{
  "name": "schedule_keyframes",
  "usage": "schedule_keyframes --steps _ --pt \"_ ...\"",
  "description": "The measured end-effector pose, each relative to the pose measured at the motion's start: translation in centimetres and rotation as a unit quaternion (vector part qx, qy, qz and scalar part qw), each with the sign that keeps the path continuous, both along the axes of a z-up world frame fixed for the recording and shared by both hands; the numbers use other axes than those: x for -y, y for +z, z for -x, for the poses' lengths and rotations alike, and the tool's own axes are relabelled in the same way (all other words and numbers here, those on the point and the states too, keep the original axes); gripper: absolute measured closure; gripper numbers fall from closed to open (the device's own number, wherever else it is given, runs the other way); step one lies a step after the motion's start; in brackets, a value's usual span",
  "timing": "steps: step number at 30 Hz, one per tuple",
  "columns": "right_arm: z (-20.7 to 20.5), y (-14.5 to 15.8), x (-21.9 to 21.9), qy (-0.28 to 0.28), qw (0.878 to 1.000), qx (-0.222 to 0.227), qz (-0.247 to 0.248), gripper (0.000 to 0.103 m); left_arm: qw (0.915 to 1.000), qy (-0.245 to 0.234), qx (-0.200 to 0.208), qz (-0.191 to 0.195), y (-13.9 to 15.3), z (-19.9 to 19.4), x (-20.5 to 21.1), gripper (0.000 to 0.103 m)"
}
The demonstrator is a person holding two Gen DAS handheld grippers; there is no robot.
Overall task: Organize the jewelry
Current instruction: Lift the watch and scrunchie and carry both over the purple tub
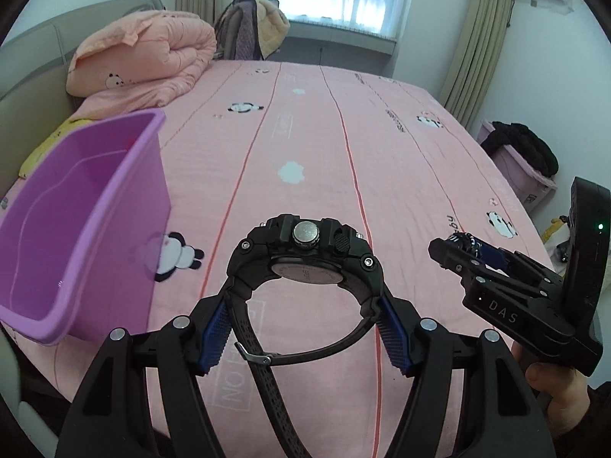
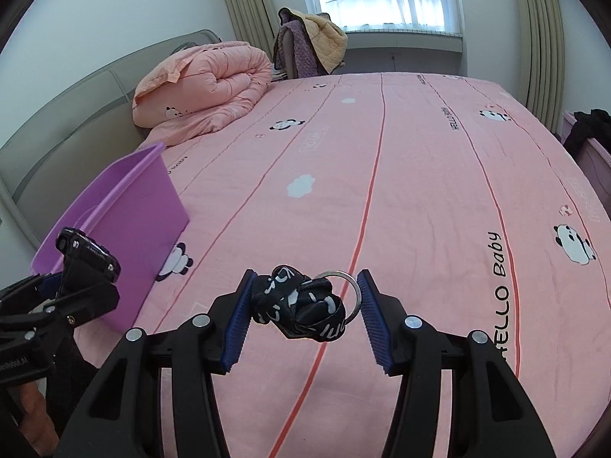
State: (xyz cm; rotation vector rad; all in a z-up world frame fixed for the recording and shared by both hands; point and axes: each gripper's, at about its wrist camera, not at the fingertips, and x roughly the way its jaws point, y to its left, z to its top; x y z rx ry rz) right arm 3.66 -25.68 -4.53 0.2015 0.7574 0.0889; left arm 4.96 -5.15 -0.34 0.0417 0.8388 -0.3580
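My left gripper (image 1: 303, 330) is shut on a black wristwatch (image 1: 305, 255), its blue pads pressing the strap on both sides, held above the pink bedsheet. The watch also shows in the right wrist view (image 2: 89, 253). My right gripper (image 2: 305, 315) is shut on a bunched black lanyard with white print (image 2: 299, 307) and a metal key ring (image 2: 349, 292). It also shows in the left wrist view (image 1: 464, 242) at the right. A purple plastic bin (image 1: 76, 221) stands on the bed to the left of the watch; it looks empty.
The bed (image 1: 324, 145) carries a pink panda sheet. A folded peach quilt (image 1: 145, 61) lies at the far left by the headboard. A chair with draped clothes (image 1: 252, 23) stands by the window. A pink bin with dark clothes (image 1: 523, 164) sits right of the bed.
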Motion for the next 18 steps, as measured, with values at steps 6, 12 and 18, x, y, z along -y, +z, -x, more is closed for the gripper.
schedule_keyframes --steps 6,12,18 --pt "-1.3 4.3 -4.5 0.039 0.999 0.036 -0.01 0.051 0.9985 0.028 0.047 -0.003 4.5 -0.4 -4.8 0.038" --pt "-4.8 7.2 -11.4 0.095 0.993 0.056 -0.036 0.051 0.9943 0.084 0.064 -0.016 6.3 -2.5 -10.8 0.038" --pt "-8.1 8.3 -18.8 0.153 0.986 0.057 -0.045 0.051 0.9868 0.148 0.063 -0.02 6.1 -4.8 -17.1 0.038"
